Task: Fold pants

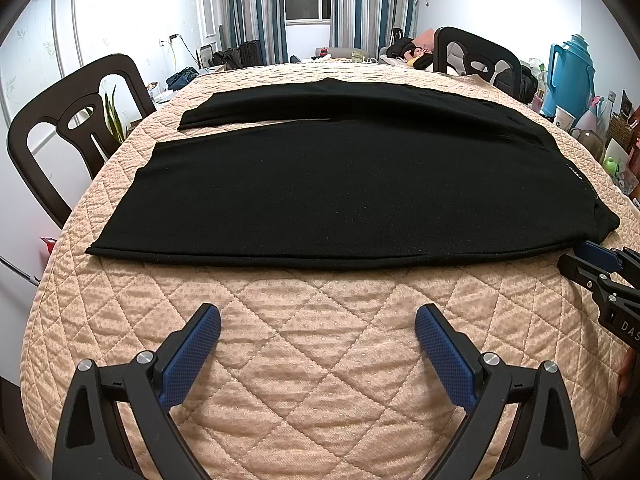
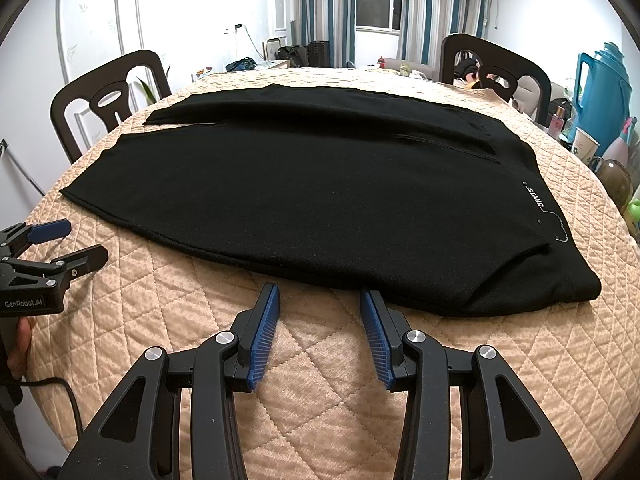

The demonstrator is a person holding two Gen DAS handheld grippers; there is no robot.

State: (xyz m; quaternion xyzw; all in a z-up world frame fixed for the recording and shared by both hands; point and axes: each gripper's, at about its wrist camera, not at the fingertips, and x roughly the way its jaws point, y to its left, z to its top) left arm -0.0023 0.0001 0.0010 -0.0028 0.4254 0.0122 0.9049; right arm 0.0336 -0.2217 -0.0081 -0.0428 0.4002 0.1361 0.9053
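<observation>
Pants (image 1: 340, 184), black, spread flat across the quilted peach worktop (image 1: 320, 320), legs toward its left edge, waist toward its right edge. Left wrist view: left tongs (image 1: 318, 322) released, blue pads wide apart over bare quilt short of the near hem, gripping nothing. Right tongs (image 1: 592, 258) near the right edge, just beside the waist corner. Dark chair (image 1: 76, 120) beyond the left edge.

Right wrist view: right tongs (image 2: 318, 300) released, tips just short of the near hem, nothing between. Left tongs (image 2: 76, 242) by the left edge, parted, empty. White lettering (image 2: 534, 196) near the waist. Blue jug (image 2: 602, 92) beyond the right edge.
</observation>
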